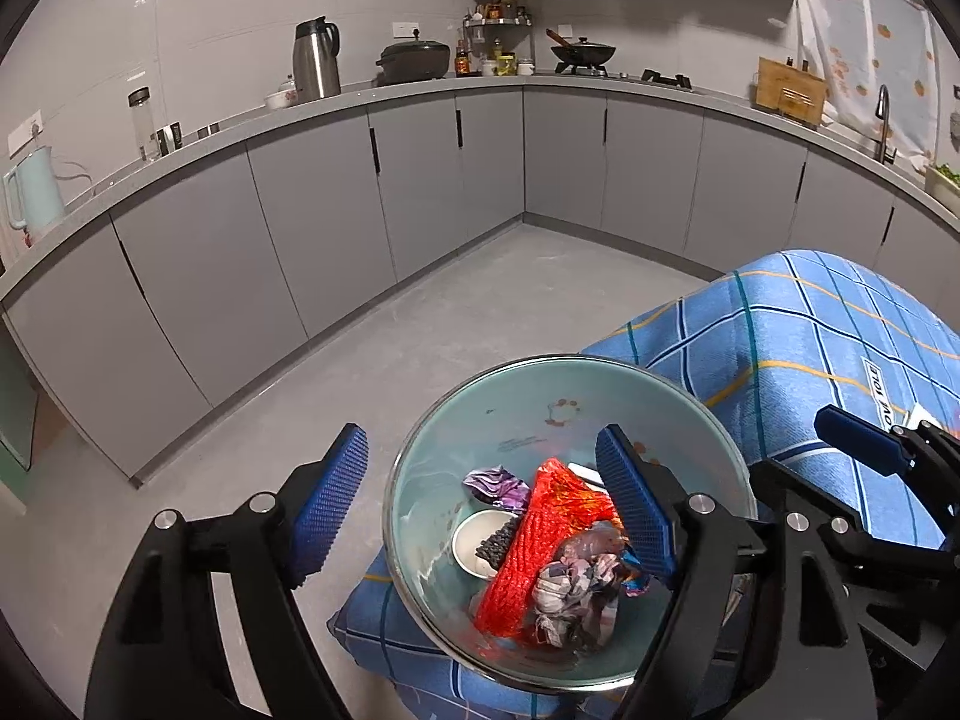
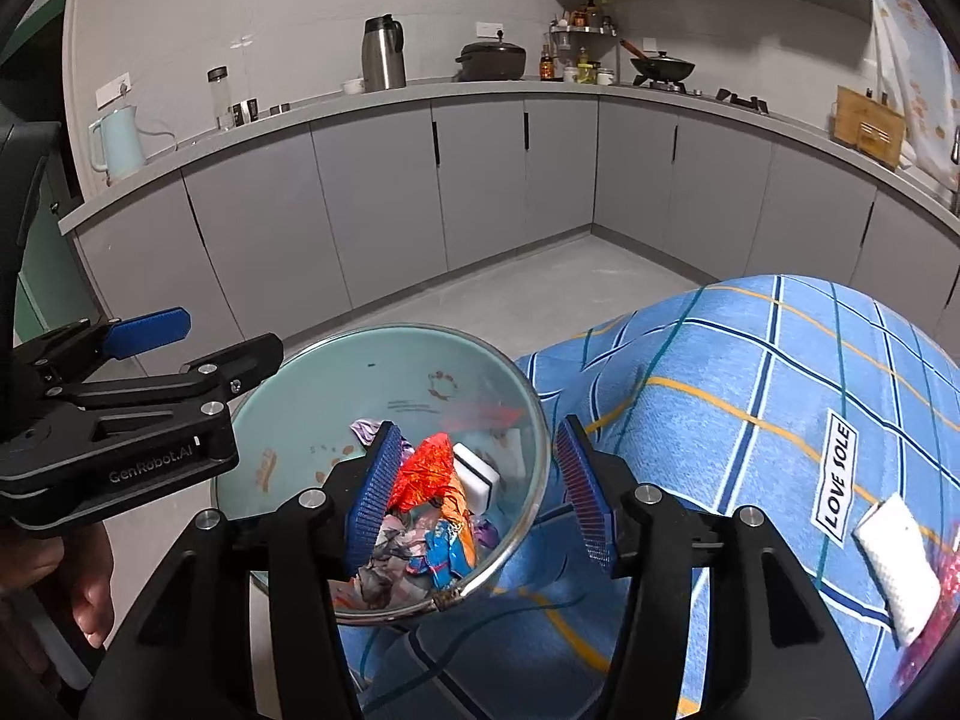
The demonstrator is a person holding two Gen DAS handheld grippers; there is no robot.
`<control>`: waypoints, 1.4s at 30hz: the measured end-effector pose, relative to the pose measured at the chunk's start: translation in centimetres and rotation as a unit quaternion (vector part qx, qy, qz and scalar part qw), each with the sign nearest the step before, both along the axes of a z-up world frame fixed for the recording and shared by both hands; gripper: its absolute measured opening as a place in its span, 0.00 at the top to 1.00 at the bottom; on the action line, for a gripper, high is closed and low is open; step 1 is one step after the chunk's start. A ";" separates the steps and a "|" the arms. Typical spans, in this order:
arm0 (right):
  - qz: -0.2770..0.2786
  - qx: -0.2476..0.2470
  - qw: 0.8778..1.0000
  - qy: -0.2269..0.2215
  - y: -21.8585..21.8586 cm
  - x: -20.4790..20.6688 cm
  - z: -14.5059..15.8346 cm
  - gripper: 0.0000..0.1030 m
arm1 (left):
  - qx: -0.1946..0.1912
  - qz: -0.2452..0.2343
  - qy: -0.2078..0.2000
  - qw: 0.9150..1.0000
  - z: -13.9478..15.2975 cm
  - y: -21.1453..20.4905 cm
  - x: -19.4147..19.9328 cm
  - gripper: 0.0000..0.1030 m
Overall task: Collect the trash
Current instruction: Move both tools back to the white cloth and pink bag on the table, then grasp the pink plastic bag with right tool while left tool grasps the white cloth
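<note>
Both sets of jaws stand apart, straddling the glass bowl's rim (image 1: 420, 438): left gripper (image 1: 480, 516), right gripper (image 2: 480, 489). Crumpled wrappers (image 1: 540, 546) fill the bowl, seemingly resting on the blue checked cloth (image 2: 750, 396). Grey cabinets (image 1: 312, 222) beyond.

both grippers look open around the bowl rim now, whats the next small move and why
Probably swing the right gripper toward the white sponge on the checked cloth. Both it and the left gripper stand open, straddling the rim of the glass bowl without pressing on it. The bowl already holds wrappers and red netting, while that sponge lies outside it.
</note>
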State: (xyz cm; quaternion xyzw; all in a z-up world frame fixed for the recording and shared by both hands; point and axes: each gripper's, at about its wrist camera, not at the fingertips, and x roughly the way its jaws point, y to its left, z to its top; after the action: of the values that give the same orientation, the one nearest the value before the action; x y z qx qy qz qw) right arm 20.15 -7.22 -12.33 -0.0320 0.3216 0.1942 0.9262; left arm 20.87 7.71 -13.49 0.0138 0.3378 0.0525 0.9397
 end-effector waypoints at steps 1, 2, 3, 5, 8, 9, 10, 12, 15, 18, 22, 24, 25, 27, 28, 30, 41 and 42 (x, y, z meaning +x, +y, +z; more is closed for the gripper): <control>-0.002 0.000 1.000 -0.001 -0.2 -0.2 0.1 0.47 | 0.000 -0.001 -0.001 1.000 0.1 -0.1 -0.1 0.25; -0.005 0.001 1.000 -0.002 -0.5 -0.3 0.2 0.47 | 0.000 -0.003 -0.002 1.000 0.1 -0.3 -0.2 0.25; -0.007 0.002 1.000 -0.002 -0.7 -0.4 0.4 0.47 | 0.000 -0.005 -0.003 1.000 0.2 -0.5 -0.2 0.25; -0.014 0.000 1.000 -0.006 -1.3 -0.8 0.6 0.47 | -0.002 -0.008 -0.004 1.000 0.3 -0.8 -0.4 0.24; -0.033 -0.004 0.999 -0.014 -2.7 -1.5 1.3 0.46 | -0.001 -0.017 -0.003 1.000 0.3 -1.6 -0.4 0.23; -0.040 -0.005 0.999 -0.017 -3.3 -1.7 1.5 0.42 | -0.003 -0.022 -0.002 1.000 0.2 -2.0 -0.4 0.23; -0.046 -0.005 0.999 -0.021 -3.7 -1.9 1.6 0.42 | -0.003 -0.025 -0.001 1.000 0.2 -2.4 -0.3 0.21; -0.060 -0.005 0.998 -0.027 -4.9 -2.3 2.0 0.41 | 0.002 -0.036 -0.001 0.999 0.2 -3.6 -0.3 0.20; -0.077 -0.003 0.996 -0.033 -6.5 -2.8 2.4 0.41 | 0.005 -0.056 -0.004 0.998 0.4 -5.6 -0.4 0.19; -0.097 -0.003 0.995 -0.035 -8.4 -3.4 2.4 0.40 | 0.007 -0.071 -0.005 0.997 0.5 -7.3 -0.4 0.17; -0.131 -0.001 0.991 -0.033 -11.2 -4.2 2.3 0.40 | 0.011 -0.094 -0.010 0.995 0.9 -9.9 -0.4 0.14; -0.149 -0.002 0.988 -0.032 -12.7 -4.6 2.2 0.40 | 0.013 -0.106 -0.011 0.994 1.0 -11.3 -0.4 0.14; -0.159 0.000 0.987 -0.031 -13.6 -4.8 2.2 0.40 | 0.014 -0.115 -0.012 0.993 1.0 -12.3 -0.4 0.14; -0.176 0.001 0.984 -0.032 -15.1 -5.2 2.2 0.40 | 0.015 -0.127 -0.013 0.992 1.0 -13.5 -0.3 0.13; -0.187 0.003 0.982 -0.033 -16.0 -5.4 2.3 0.40 | 0.017 -0.136 -0.012 0.990 1.0 -14.5 -0.3 0.13; -0.204 0.006 0.978 -0.034 -17.4 -5.6 2.4 0.40 | 0.017 -0.149 -0.012 0.989 0.8 -15.8 -0.3 0.13; -0.330 -0.014 0.944 -0.004 -25.6 -6.1 0.8 0.40 | 0.034 -0.195 -0.010 0.980 0.0 -21.8 0.6 0.08; -0.336 -0.018 0.942 0.002 -26.0 -6.0 0.4 0.40 | 0.035 -0.200 -0.008 0.979 -0.1 -22.3 0.7 0.08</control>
State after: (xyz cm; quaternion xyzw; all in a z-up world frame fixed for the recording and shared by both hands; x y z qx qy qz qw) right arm 14.18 -33.22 -11.89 0.0613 0.3194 -0.1343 0.9360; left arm 21.55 -14.63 -13.64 0.1133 0.3183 -0.1247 0.9329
